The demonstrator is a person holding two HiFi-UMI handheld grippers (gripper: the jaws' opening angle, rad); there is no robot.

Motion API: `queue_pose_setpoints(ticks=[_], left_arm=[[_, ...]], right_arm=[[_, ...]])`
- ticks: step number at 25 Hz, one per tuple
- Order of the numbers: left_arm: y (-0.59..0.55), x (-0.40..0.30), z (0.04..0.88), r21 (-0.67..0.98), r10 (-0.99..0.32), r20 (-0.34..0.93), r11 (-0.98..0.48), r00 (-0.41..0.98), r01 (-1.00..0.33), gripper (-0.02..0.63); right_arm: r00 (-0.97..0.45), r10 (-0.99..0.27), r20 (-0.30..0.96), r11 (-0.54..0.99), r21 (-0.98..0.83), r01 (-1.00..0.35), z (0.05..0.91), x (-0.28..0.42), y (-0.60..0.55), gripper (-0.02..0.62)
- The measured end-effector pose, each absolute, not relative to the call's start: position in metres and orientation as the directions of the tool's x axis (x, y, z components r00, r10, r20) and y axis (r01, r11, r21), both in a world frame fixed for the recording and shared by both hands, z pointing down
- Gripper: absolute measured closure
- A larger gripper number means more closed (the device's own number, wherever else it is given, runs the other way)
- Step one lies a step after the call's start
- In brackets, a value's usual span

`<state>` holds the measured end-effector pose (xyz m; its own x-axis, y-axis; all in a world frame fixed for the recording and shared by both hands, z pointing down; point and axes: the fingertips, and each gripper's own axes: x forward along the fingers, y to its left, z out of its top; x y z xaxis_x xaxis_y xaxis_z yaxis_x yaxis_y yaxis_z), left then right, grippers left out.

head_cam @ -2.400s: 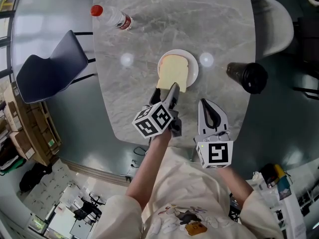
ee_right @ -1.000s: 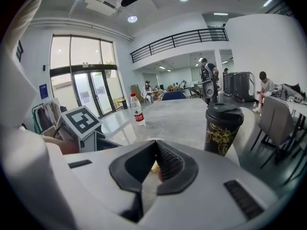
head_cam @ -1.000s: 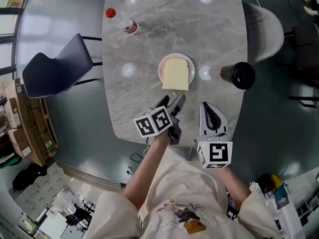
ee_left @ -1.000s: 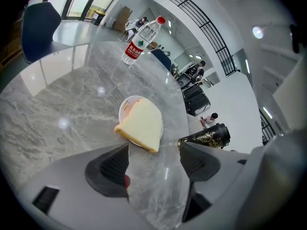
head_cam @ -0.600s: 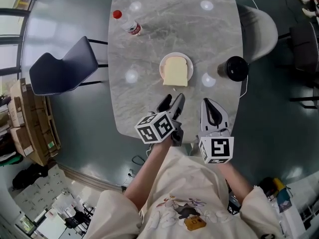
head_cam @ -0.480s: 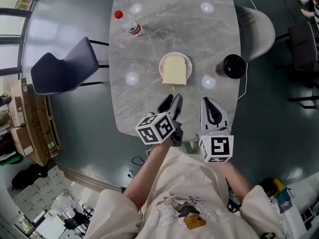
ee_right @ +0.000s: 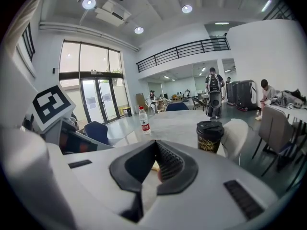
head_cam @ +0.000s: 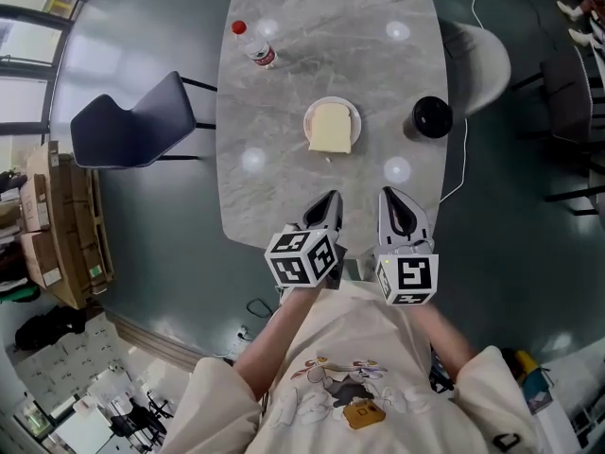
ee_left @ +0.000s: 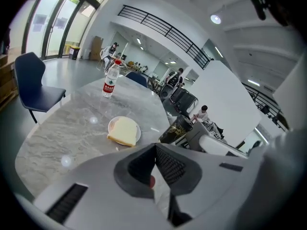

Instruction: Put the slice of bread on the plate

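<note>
Grey marble counter (head_cam: 274, 178) lies ahead of both tools. The left tool (head_cam: 327, 203) and the right tool (head_cam: 390, 197) each have the jaws pressed together, with nothing between them. The bread slice (head_cam: 331, 128) rests on the plate (head_cam: 333, 100), well ahead of the left tool, and its near edge hangs over the rim. A careless forward sweep could probably drag it off, or tip the black cup (head_cam: 431, 117) ahead of the right tool. The bottle (head_cam: 257, 45) has a red label; its print, and the gold print on the cup, are too small to read

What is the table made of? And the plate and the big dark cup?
The table looks like polished grey marble or an imitation: pale veins, reflected lights. The plate seems white glazed ceramic, maybe plastic: smooth and plain. The dark cup looks like printed paper with a black plastic lid.
</note>
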<state>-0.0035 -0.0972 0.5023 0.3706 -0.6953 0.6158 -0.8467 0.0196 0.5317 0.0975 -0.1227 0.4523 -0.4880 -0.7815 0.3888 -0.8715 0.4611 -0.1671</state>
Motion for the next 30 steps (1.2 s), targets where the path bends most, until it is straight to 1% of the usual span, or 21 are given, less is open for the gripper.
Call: queue_pose_setpoints(ticks=[3, 12, 15, 18, 21, 25, 30], left_arm=[[-0.081, 0.008, 0.488, 0.493, -0.698, 0.614, -0.025, 0.368, -0.87, 0.595], [-0.038, -0.007, 0.467, 0.451, -0.716, 0.6, -0.064, 0.355, -0.89, 0.595], [-0.022, -0.015, 0.464, 0.467, -0.711, 0.59, -0.088, 0.384, -0.88, 0.595], [-0.009, -0.015, 0.454, 0.52, -0.698, 0.568, -0.107, 0.436, -0.847, 0.595], [0.004, -0.013, 0.441, 0.531, -0.688, 0.547, -0.153, 0.476, -0.833, 0.595], [0.027, -0.036, 0.428, 0.499, -0.693, 0.524, -0.22, 0.494, -0.838, 0.595], [0.067, -0.071, 0.427, 0.482, -0.702, 0.508, -0.248, 0.499, -0.84, 0.595]], right_arm=[[-0.497, -0.778, 0.384, 0.468, -0.173, -0.866, 0.448, 0.104, -0.112, 0.591], [-0.536, -0.758, 0.371, 0.504, -0.188, -0.843, 0.434, 0.085, -0.08, 0.591], [-0.531, -0.761, 0.372, 0.5, -0.184, -0.846, 0.433, 0.077, -0.065, 0.591], [-0.52, -0.769, 0.373, 0.491, -0.177, -0.853, 0.421, 0.071, -0.051, 0.591], [-0.506, -0.778, 0.371, 0.475, -0.179, -0.862, 0.408, 0.063, -0.035, 0.591], [-0.504, -0.786, 0.359, 0.475, -0.171, -0.863, 0.398, 0.027, -0.005, 0.591], [-0.477, -0.803, 0.357, 0.46, -0.139, -0.877, 0.392, -0.003, 0.041, 0.591]])
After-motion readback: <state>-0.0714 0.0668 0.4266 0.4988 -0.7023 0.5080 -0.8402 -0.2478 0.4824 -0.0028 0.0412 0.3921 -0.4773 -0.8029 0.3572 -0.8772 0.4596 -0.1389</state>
